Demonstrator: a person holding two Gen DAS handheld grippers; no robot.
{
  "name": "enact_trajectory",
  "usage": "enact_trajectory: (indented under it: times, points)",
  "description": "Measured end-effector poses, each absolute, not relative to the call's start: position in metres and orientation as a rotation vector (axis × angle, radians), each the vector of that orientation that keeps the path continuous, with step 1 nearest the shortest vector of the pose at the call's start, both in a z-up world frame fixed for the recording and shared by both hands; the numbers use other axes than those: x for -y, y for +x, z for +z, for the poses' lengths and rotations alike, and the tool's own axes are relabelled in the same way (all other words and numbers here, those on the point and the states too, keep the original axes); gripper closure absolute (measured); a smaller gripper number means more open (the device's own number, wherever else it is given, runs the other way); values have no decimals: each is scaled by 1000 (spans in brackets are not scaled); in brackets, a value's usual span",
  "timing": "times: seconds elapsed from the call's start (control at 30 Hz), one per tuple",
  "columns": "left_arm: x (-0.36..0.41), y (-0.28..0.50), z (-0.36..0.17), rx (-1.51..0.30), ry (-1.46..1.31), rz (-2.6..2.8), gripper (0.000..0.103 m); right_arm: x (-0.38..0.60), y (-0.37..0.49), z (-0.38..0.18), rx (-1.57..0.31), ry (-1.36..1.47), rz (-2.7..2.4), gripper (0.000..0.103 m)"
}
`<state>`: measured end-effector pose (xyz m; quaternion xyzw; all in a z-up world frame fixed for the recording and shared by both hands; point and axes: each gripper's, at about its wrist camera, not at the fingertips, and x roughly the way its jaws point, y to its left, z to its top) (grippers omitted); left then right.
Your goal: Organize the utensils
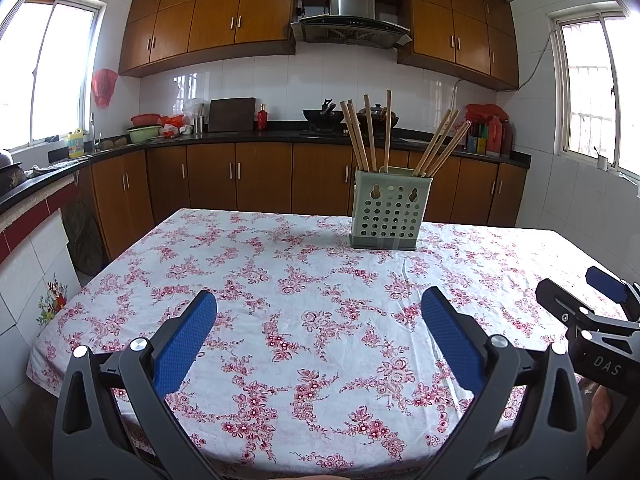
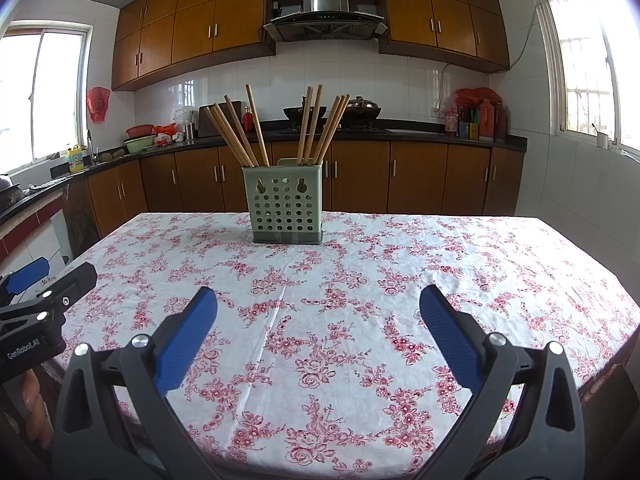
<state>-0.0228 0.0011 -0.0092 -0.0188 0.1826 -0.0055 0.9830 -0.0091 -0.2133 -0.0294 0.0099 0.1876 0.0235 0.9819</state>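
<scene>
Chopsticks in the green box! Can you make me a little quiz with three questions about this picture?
1. True or false: the chopsticks lie flat on the tablecloth.
2. Where do the chopsticks stand? A) in the green holder B) in the wok C) in the left tool
3. Fill in: both tools, the right tool too, are wide ____ and hold nothing.

Key: 1 false, they stand upright in two leaning bunches. 2 A. 3 open.
</scene>
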Motion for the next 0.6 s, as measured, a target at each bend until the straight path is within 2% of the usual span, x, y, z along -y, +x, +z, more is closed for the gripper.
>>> enact_trajectory:
  times: [0.6]
  points:
    - [-3, -23, -13, -374, -46, 1, 2, 213, -9, -29, -379, 22, 47, 4]
